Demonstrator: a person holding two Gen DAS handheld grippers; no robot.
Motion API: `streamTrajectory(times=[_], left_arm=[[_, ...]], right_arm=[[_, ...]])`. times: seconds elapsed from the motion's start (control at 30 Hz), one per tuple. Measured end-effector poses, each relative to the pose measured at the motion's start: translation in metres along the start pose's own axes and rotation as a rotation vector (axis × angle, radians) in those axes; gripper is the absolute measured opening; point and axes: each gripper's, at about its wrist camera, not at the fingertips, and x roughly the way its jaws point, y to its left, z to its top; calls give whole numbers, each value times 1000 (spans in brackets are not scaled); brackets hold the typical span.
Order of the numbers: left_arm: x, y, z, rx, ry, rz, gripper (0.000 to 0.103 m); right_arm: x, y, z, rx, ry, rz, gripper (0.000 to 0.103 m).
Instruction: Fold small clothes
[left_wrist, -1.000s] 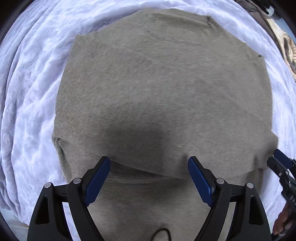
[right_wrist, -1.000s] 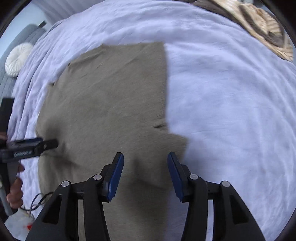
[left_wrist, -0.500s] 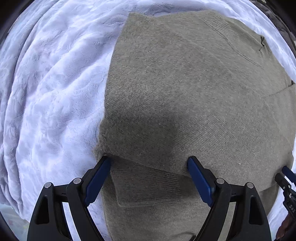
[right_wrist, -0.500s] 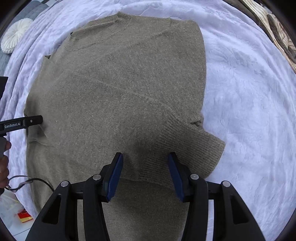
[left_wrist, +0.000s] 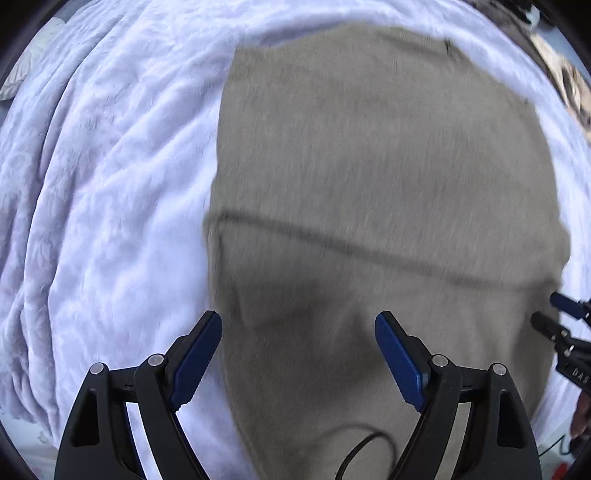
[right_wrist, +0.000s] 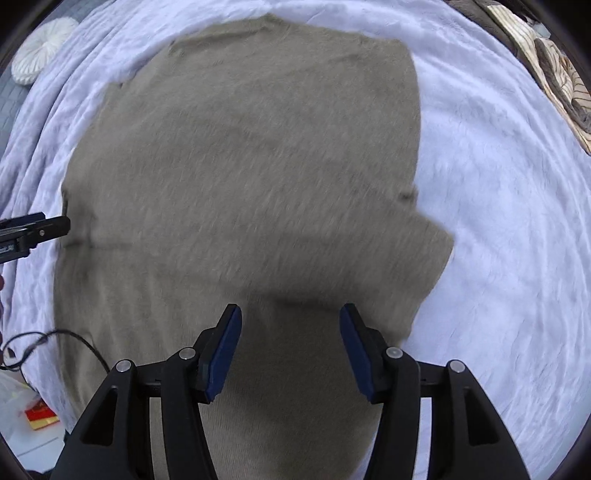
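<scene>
An olive-grey knit sweater (left_wrist: 369, 166) lies flat on a white fluffy blanket (left_wrist: 92, 184), sleeves folded across the body. It also fills the right wrist view (right_wrist: 251, 166), with a ribbed cuff (right_wrist: 424, 251) sticking out at its right edge. My left gripper (left_wrist: 298, 354) is open and empty over the sweater's lower left part. My right gripper (right_wrist: 290, 343) is open and empty over its lower right part. Each gripper shows at the edge of the other's view: the right one in the left wrist view (left_wrist: 557, 321), the left one in the right wrist view (right_wrist: 37, 229).
A black cable (right_wrist: 66, 339) lies at the sweater's near edge. A round white cushion (right_wrist: 44, 48) sits far left. Patterned brown-and-cream fabric (right_wrist: 554, 66) lies at the far right. A plastic bag with a red-and-yellow packet (right_wrist: 37, 417) is at the lower left.
Both grippers have pulled back toward the sweater's hem, still open. A fold line across the sweater now lies further ahead of the left gripper. Both views are motion-blurred.
</scene>
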Motion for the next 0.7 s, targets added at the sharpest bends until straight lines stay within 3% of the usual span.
streamTrajectory(times=[0.13, 0.4, 0.47, 0.57, 0.63, 0.7], left_arm=[[27, 6, -54, 24, 81, 67, 86], [47, 23, -152, 54, 168, 77, 86], [34, 31, -163, 26, 132, 62, 86], [-3, 23, -164, 19, 12, -50, 86], [-11, 5, -157, 60, -31, -92, 86], [2, -20, -150, 127, -17, -101, 86]], right_arm=[[19, 21, -40, -89, 57, -64, 59], [13, 36, -107, -167, 44, -108, 67], [7, 35, -121, -174, 38, -121, 67], [-17, 36, -131, -149, -31, -62, 67], [-26, 50, -129, -163, -62, -19, 67], [-21, 66, -127, -202, -45, 24, 67]])
